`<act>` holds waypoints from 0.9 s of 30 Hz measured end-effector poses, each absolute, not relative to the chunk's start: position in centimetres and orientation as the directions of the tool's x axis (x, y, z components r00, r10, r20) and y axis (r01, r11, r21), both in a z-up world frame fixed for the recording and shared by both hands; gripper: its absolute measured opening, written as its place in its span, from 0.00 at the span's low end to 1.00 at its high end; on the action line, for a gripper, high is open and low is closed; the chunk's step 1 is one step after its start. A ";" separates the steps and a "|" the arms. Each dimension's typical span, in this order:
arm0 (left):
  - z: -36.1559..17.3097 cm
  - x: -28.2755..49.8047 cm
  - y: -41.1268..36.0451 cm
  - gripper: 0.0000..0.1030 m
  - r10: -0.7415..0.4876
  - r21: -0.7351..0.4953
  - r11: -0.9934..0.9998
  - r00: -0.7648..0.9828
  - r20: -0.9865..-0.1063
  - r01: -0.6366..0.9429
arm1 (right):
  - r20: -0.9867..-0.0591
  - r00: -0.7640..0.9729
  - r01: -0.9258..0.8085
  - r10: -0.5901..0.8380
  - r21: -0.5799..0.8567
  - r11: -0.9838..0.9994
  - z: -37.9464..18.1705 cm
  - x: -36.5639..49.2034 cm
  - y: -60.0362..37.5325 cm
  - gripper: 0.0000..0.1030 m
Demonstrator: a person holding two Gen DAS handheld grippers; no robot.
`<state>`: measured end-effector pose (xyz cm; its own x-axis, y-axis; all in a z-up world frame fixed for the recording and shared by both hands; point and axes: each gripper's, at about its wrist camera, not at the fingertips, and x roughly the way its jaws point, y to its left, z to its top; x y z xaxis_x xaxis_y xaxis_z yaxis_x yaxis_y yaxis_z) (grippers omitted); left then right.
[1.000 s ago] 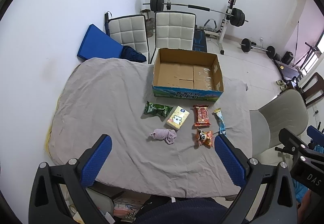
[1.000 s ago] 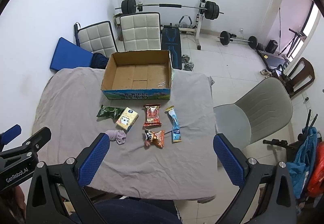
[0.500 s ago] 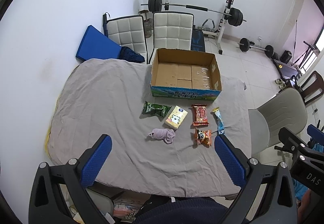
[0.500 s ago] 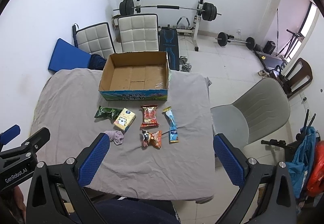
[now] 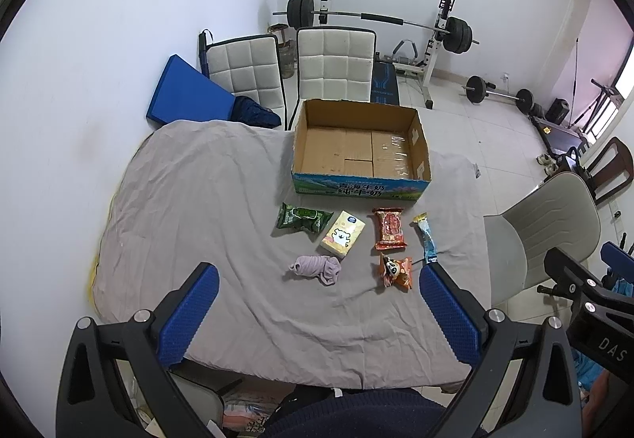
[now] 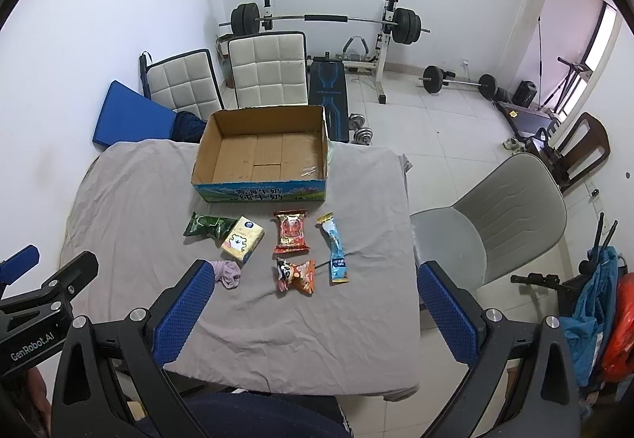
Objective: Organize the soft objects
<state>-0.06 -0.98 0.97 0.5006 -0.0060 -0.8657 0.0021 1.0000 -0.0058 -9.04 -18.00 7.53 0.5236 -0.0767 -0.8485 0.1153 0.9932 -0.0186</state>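
Note:
An empty open cardboard box (image 5: 358, 149) (image 6: 263, 157) stands at the far side of a table under a grey cloth (image 5: 190, 208) (image 6: 130, 196). In front of it lie a green packet (image 5: 301, 218), a yellow tissue pack (image 5: 342, 237), a red snack packet (image 5: 389, 229), a blue stick packet (image 5: 426, 238), an orange panda packet (image 5: 396, 271) and a crumpled lilac cloth (image 5: 316, 267). My left gripper (image 5: 317, 313) is open and empty, high above the table's near edge. My right gripper (image 6: 313, 313) is open and empty beside it.
Two white padded chairs (image 5: 333, 63) and a blue mat (image 5: 182, 95) stand behind the table. A grey chair (image 6: 511, 216) stands at its right. A barbell rack (image 6: 325, 20) and weights are at the back wall.
Both grippers have drawn back and up a little; the table and box look slightly smaller and farther. The objects have not moved.

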 end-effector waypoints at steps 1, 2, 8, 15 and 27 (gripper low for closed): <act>0.9 0.0 -0.9 1.00 -0.005 -0.004 1.000 0.500 -0.866 0.002 | -0.848 0.525 0.116 -0.077 -0.018 0.993 7.6 -9.0 -18.1 1.00; 1.0 0.0 -1.0 1.00 -0.004 -0.004 1.000 0.500 -0.866 0.002 | -0.847 0.526 0.114 -0.076 -0.018 0.993 7.6 -9.0 -18.0 1.00; 1.2 0.3 -1.0 1.00 -0.006 -0.005 1.000 0.502 -0.865 0.004 | -0.846 0.528 0.113 -0.073 -0.015 0.993 7.7 -8.9 -18.1 1.00; 1.3 0.5 -1.0 1.00 -0.004 -0.004 1.000 0.505 -0.863 0.002 | -0.844 0.531 0.110 -0.073 -0.017 0.994 7.7 -8.8 -18.0 1.00; 1.4 0.8 -0.7 1.00 -0.004 -0.003 1.000 0.507 -0.862 0.003 | -0.845 0.531 0.109 -0.072 -0.017 0.994 7.8 -8.5 -17.8 1.00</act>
